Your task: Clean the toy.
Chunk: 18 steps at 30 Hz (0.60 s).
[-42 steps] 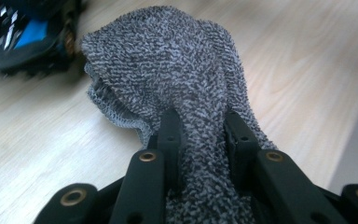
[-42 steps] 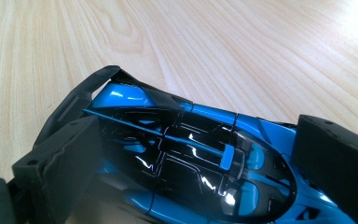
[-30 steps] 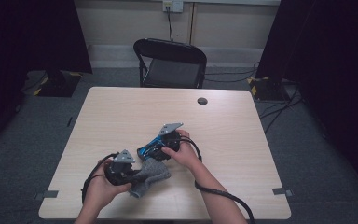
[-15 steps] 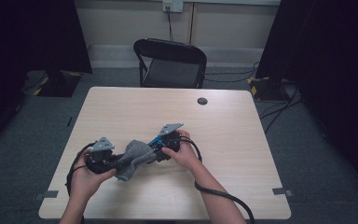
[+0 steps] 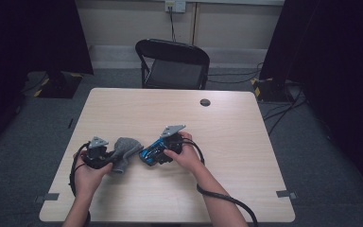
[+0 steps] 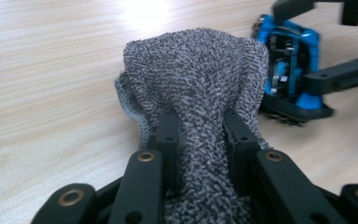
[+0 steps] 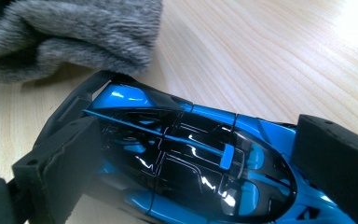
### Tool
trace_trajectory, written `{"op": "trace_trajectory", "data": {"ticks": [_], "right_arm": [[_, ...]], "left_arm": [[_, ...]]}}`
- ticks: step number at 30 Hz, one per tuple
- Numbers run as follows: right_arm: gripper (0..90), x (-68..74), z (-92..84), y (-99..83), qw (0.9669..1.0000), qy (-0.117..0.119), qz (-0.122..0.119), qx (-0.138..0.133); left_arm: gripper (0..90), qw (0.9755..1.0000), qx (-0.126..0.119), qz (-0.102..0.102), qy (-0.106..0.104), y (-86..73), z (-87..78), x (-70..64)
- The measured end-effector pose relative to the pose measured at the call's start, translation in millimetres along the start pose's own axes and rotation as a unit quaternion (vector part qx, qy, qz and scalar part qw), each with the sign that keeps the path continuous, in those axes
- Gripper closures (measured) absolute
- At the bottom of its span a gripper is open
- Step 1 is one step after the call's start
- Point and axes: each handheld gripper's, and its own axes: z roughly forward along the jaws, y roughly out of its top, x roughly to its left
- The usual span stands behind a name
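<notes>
The pale wooden rectangular surface [image 5: 246, 156] is carrying the whole job, with a black folding metal chair [image 5: 172, 64] standing beyond its far edge and a small dark round cap [image 5: 205, 102] lying near that edge, well apart from the work. At the near left of the surface, the soft grey knitted terry cloth [image 5: 124, 150] is lying bunched, touching the wood. The left hand-held gripper [image 5: 105, 156] is pinching a fold of it: in the left gripper view the cloth [image 6: 200, 88] is rising in a hump from between the two black jaws, which are pressing in on it from both sides. Just to the right of the cloth, the glossy blue and black plastic toy racing car [image 5: 152, 153] is sitting in the right hand-held gripper [image 5: 157, 154], whose jaws are clamping its two sides; in the right gripper view the car [image 7: 191, 158] is lying along the jaws with its tail end just beside the cloth [image 7: 70, 35].

The step in hand looks like wiping the car: the cloth is being held ready beside it, but is not covering it. The next move probably calls for carrying the pinched cloth onto the car's bodywork and rubbing along it, while the right side is keeping the car steady and tilted towards the cloth.
</notes>
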Motion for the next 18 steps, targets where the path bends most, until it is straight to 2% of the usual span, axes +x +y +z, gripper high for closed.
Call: {"op": "trace_trajectory", "data": {"ticks": [3,4,7,8,11,12,13,14,16,18], "right_arm": [[1.3,0.1,0.0,0.1,1.0,0.0,0.0,0.0],[1.3,0.3,0.1,0.4,1.0,-0.001,0.0,0.001],[1.3,0.3,0.2,0.6,1.0,-0.001,0.0,0.002],[1.3,0.3,0.2,0.7,1.0,-0.001,0.0,0.002],[1.3,0.3,0.2,0.9,1.0,-0.001,-0.001,0.003],[1.3,0.3,0.2,0.9,1.0,-0.001,-0.001,0.003],[1.3,0.3,0.2,0.9,1.0,-0.001,-0.001,0.003],[1.3,0.4,0.2,1.1,1.0,0.0,-0.001,0.004],[1.3,0.4,0.2,1.0,1.0,-0.001,-0.001,0.004],[1.3,0.4,0.1,0.9,1.0,-0.001,-0.002,0.003]], "left_arm": [[71.7,0.9999,0.013,-0.002,0.008,-1.5,6.0,-0.6],[71.6,0.9996,0.026,-0.002,0.013,-3.3,11.6,-2.2],[71.5,0.9994,0.034,-0.002,0.009,-4.1,15.5,-4.5],[71.6,0.9992,0.04,-0.006,-0.003,-4.0,17.3,-7.8],[71.7,0.9989,0.044,-0.005,-0.014,-3.6,17.4,-12.1],[71.8,0.9984,0.048,-0.005,-0.03,-3.6,16.6,-15.8],[71.9,0.9984,0.048,-0.005,-0.03,-3.6,16.6,-15.8],[72.1,0.9976,0.052,-0.007,-0.046,-4.7,17.7,-21.6],[72.3,0.9967,0.052,-0.004,-0.061,-4.7,18.3,-28.0],[72.5,0.9956,0.061,0.006,-0.071,-4.0,19.0,-34.9]]}}
